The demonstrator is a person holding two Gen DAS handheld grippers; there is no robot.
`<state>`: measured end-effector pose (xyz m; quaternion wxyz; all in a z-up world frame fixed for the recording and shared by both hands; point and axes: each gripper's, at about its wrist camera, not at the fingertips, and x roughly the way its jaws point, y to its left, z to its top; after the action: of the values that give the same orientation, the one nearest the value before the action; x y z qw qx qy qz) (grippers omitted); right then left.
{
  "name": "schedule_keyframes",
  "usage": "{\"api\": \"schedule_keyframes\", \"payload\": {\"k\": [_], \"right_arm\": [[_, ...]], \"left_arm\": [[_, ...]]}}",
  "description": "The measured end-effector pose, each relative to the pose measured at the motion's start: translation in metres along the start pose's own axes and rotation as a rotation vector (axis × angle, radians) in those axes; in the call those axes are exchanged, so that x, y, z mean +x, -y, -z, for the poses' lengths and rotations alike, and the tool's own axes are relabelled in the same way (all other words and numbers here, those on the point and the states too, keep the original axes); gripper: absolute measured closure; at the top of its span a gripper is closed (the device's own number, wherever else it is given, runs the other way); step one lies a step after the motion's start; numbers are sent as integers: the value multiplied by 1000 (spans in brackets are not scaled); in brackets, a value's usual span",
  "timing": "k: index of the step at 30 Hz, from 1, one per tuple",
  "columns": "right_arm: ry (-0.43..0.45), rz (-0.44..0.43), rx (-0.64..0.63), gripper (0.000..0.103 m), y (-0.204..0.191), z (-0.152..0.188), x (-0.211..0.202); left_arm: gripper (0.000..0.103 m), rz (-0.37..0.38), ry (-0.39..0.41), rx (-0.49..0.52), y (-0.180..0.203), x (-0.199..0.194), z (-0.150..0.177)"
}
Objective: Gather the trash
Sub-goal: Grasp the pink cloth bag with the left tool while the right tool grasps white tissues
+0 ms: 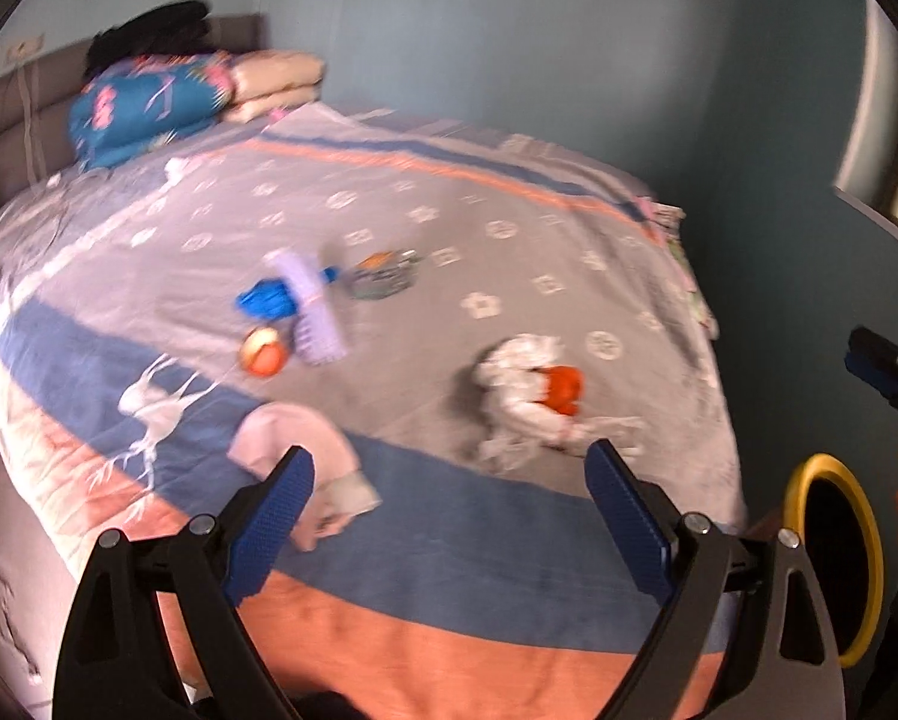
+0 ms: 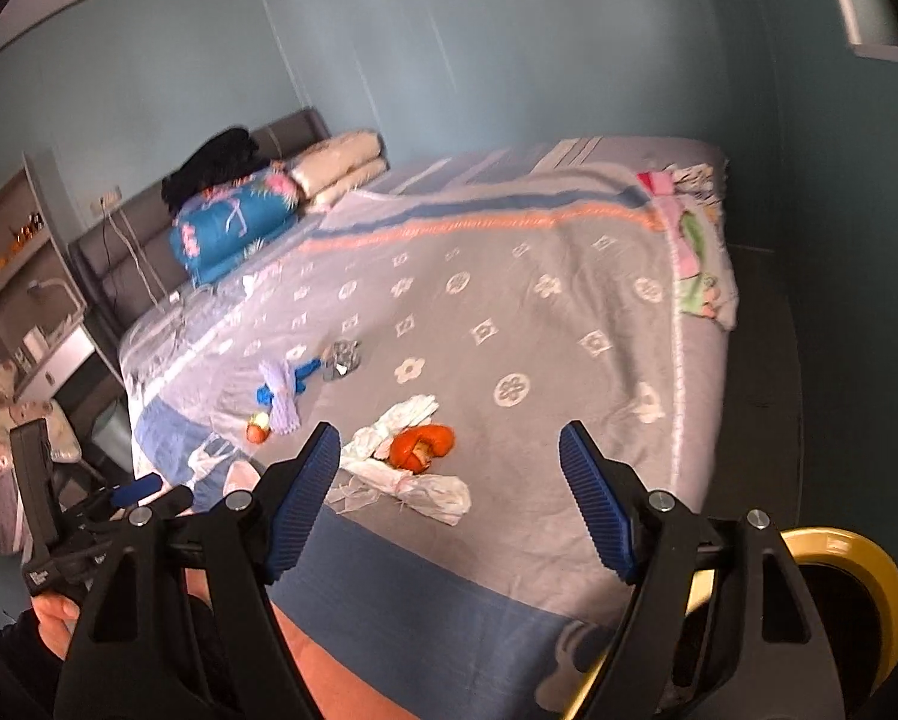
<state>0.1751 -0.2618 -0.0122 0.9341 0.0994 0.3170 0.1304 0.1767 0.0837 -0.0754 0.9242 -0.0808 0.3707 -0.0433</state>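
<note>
Clearly, stage: an early one, by my reading, since the litter lies scattered on the bed (image 2: 568, 324) and nothing is held.
Left tongs (image 1: 449, 480): spread wide and empty, poised above the near edge of the bed, fingers aimed at the spread so either nearby piece could be taken.
Right tongs (image 2: 449, 456): likewise gaping and empty, framing the white wrapper pile; probably held apart in readiness to close on it.
Crumpled white wrapper (image 2: 407, 468): near the foot of the bed, with an orange peel (image 2: 422, 447) resting on it; the closest trash to the right tongs.
Pink crumpled paper (image 1: 296, 450): at the near edge, just ahead of the left finger, partly hidden behind it.
Middle cluster: a blue wrapper (image 1: 269, 300), a lilac comb-like thing (image 1: 314, 312) lying across it, a small orange-and-white scrap (image 1: 263, 351) just beside them, and a grey-green wrapper (image 1: 386, 276) a little further in. Motion blur leaves their exact nature unclear.
Bin (image 2: 838, 576): yellow-rimmed with a dark mouth, standing off the bed's corner on the right side, presumably set there so each piece needs only a short carry.
Folded bedding (image 2: 233, 228): stacked at the headboard, well apart from the trash; likely not part of the job.
</note>
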Motion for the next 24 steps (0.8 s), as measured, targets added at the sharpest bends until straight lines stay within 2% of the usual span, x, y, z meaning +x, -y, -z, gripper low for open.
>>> {"api": "schedule_keyframes", "payload": {"k": [8, 10, 16, 24], "right_arm": [[-126, 26, -70, 31, -27, 6, 79], [-182, 41, -98, 31, -31, 11, 102], [-319, 110, -181, 31, -36, 33, 161], [-419, 150, -190, 31, -32, 52, 207]], "left_arm": [[15, -63, -53, -85, -55, 32, 6], [15, -74, -70, -104, -66, 42, 9], [15, -72, -116, -164, -85, 66, 16], [15, -53, -182, -175, -90, 98, 23]]}}
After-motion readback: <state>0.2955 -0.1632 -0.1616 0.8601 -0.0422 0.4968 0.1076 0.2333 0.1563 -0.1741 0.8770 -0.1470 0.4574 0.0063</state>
